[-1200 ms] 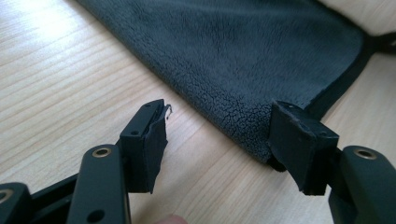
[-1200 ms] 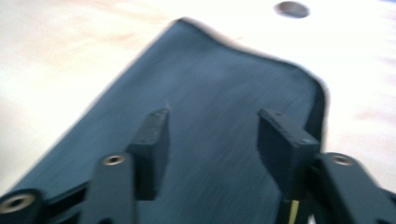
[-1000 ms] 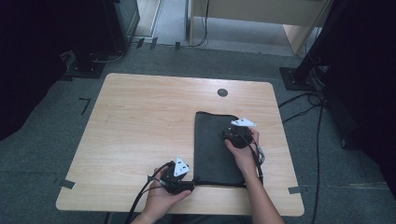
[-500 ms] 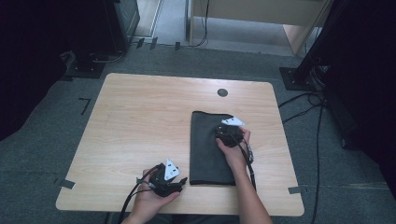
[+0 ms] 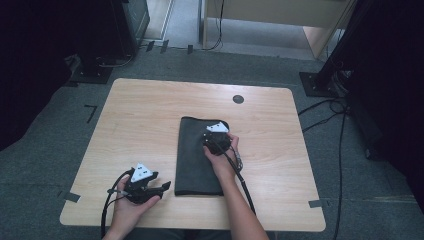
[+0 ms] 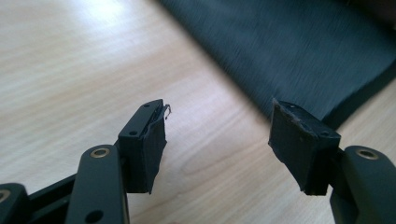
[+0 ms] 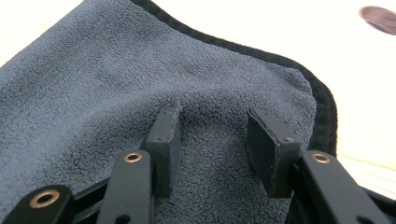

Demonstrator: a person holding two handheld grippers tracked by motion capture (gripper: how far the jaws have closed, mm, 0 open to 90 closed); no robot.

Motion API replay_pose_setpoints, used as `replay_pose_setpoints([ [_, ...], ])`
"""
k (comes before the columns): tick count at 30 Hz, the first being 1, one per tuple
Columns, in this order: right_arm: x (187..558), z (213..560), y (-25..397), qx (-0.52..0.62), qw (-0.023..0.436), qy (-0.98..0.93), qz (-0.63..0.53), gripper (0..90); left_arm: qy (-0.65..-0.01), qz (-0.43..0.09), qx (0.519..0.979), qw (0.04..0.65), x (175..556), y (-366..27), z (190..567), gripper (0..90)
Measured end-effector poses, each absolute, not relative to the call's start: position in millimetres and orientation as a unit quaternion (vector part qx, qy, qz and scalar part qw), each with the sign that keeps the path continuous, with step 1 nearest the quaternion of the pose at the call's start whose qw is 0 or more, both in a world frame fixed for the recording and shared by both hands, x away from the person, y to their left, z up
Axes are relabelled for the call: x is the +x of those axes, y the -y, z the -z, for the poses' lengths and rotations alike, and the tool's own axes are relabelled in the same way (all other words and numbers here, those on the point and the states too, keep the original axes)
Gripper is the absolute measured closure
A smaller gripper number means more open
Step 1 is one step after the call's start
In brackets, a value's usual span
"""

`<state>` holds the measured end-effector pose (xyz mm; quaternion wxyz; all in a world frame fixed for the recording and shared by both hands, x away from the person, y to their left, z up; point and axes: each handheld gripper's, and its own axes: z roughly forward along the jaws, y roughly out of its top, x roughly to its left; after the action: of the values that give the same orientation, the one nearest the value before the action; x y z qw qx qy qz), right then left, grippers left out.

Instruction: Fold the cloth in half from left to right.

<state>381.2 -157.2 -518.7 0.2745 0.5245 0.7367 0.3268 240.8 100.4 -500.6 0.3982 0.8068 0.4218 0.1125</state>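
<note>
High view: a folded dark cloth [image 5: 197, 155] lies mid-frame on the surface [image 5: 145, 120]; the right tool [image 5: 216, 136] rests on its upper right, the left tool [image 5: 162, 188] sits lower left, just beside the cloth.

Left gripper view: the jaws gape wide over bare wood, holding nothing; cloth [image 6: 299, 51] upper right.

Right gripper view: the jaws stand parted, tips pressing the cloth [image 7: 140, 93], nothing clamped.

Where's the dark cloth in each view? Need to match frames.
High view: cloth right of table centre, under the right tongs.
Left gripper view: cloth upper right, beyond the open jaws.
Right gripper view: cloth spread beneath the open jaws.
Shared landmark: its dark hemmed edge.
</note>
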Motion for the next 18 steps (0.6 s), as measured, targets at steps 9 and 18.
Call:
replay_pose_setpoints([
  [9,384,518,143,0.537,0.242,-0.730,-0.347,40.3,-0.403,-0.116,0.822,0.385,236,-85,506,35.3],
  [18,370,511,187,0.522,0.244,-0.752,-0.321,36.3,-0.389,-0.133,0.840,0.353,228,-77,512,35.8],
])
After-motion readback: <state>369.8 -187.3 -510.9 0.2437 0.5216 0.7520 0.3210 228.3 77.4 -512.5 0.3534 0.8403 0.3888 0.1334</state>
